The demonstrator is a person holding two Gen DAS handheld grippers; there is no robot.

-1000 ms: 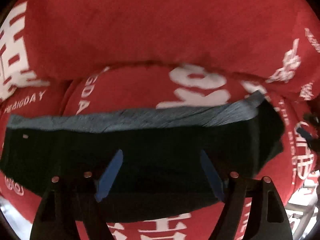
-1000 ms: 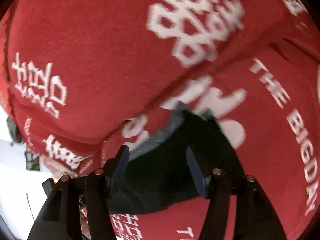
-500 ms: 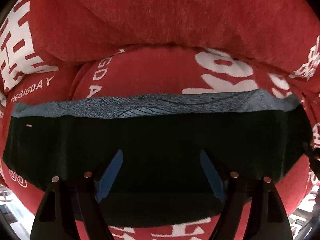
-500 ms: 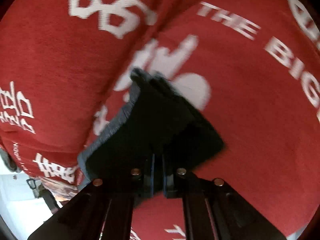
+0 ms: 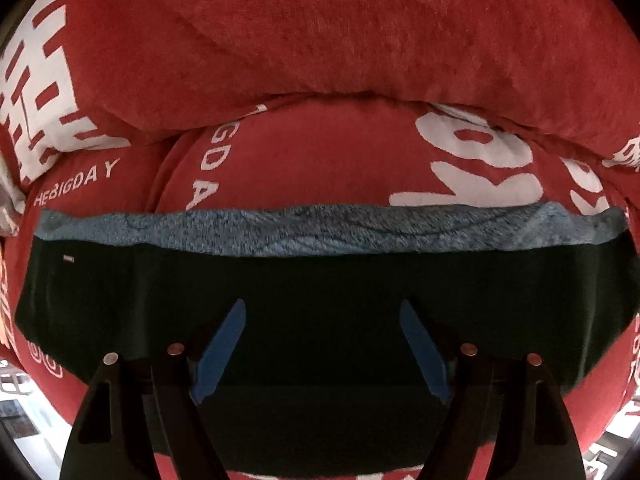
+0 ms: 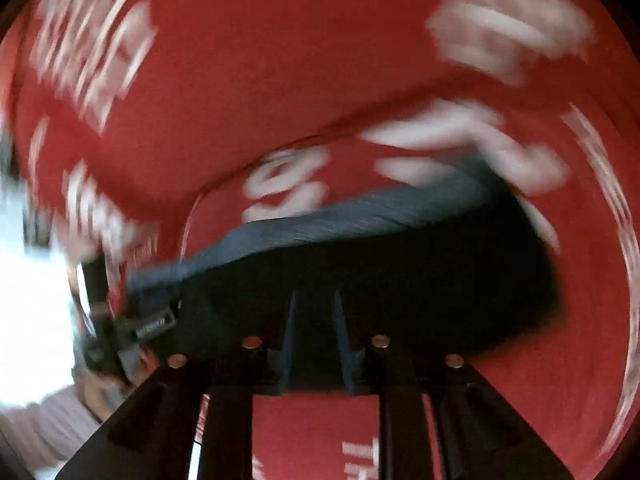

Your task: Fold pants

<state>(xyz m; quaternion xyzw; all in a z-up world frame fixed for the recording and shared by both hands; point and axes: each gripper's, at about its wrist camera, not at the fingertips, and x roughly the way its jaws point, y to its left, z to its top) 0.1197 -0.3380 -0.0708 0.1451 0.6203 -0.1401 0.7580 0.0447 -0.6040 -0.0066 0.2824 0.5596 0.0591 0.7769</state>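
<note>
A home sitting area is showing here: a plush sofa point(image 5: 320, 40) under a red cover point(image 5: 304, 168) printed with white characters and "THE BIG DAY" lettering is filling both views, its back cushion bulging over the seat.

The pants point(image 5: 320, 320) are matt dark cloth, with a rougher, speckled grey-blue inner face showing along their upper edge. Behind them, filling the upper frame, the red sofa cover point(image 5: 320, 40) is soft, napped plush printed with flat white lettering. The left gripper point(image 5: 320, 344) has matt black plastic arms, smooth blue fingers point(image 5: 224, 344) and small shiny metal studs.
</note>
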